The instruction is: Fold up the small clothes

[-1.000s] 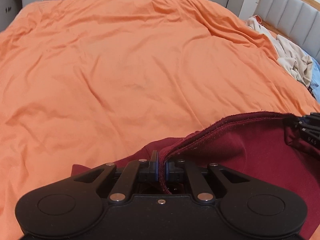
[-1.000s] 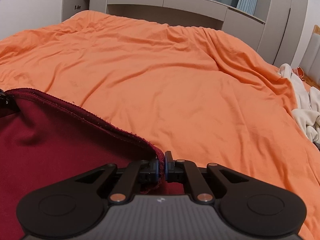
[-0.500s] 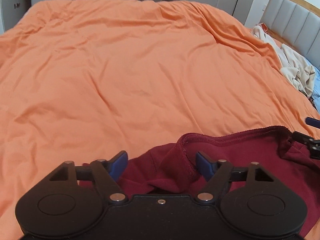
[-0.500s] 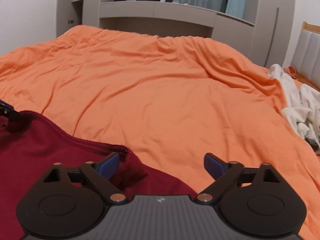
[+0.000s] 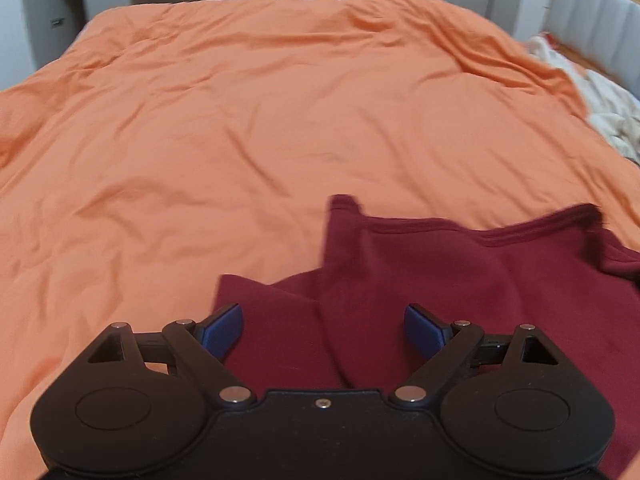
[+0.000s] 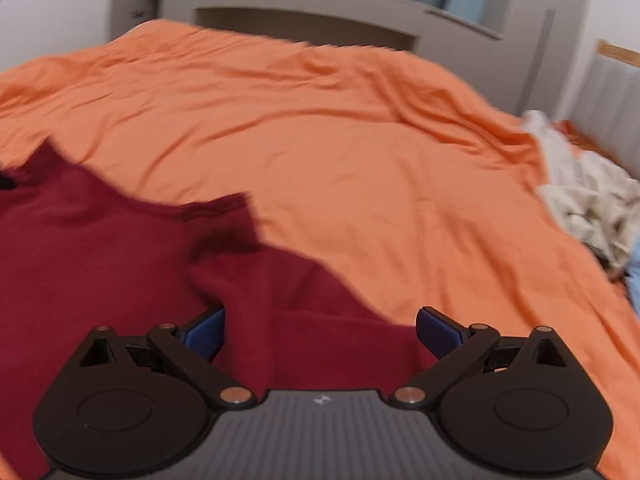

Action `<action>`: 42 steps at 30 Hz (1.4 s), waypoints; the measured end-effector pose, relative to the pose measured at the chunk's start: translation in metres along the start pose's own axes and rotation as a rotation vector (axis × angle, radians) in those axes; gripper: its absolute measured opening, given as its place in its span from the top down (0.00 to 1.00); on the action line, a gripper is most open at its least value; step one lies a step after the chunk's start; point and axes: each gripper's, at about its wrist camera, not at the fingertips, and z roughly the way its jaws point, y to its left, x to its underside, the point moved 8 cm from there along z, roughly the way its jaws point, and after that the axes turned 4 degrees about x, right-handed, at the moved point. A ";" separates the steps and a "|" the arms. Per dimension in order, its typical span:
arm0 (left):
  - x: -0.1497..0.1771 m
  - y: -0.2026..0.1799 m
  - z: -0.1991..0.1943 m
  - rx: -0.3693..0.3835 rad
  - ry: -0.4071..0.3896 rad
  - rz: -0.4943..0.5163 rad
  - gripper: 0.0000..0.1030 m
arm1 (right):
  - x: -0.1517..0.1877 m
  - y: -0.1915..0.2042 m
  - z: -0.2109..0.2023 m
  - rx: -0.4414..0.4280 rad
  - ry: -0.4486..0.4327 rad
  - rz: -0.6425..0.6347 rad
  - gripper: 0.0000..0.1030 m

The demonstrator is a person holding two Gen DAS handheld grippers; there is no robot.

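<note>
A dark red garment (image 5: 440,280) lies loose on the orange duvet (image 5: 260,140) at the near edge of the bed, rumpled rather than flat, its stitched hem running across the far side and one corner poking up towards the middle of the bed. The left gripper (image 5: 322,330) hangs just above it with its jaws spread wide; they have just been opening, and the cloth now sits under and between the blue pads (image 5: 224,328) without being pinched by either. From the right wrist view the same garment (image 6: 120,248) spreads away to the left, a fold of it lying in front of the right gripper (image 6: 320,330), whose jaws have likewise just been opening and now stand about as far apart as they go, with red fabric between the pads (image 6: 438,332) but nothing clamped. Over at the right edge of the bed, well apart from the red piece, a heap of cream-coloured clothes (image 6: 588,200) lies crumpled, with a bit of pale blue fabric (image 6: 634,276) just beside it. Behind the bed stands a grey built-in cabinet (image 6: 320,12), and a padded headboard (image 5: 592,20) rises at the far right.
</note>
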 end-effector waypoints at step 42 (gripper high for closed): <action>0.089 -0.020 -0.114 -0.111 -0.145 -0.183 0.01 | 0.071 -0.026 -0.129 0.235 -0.088 0.194 0.00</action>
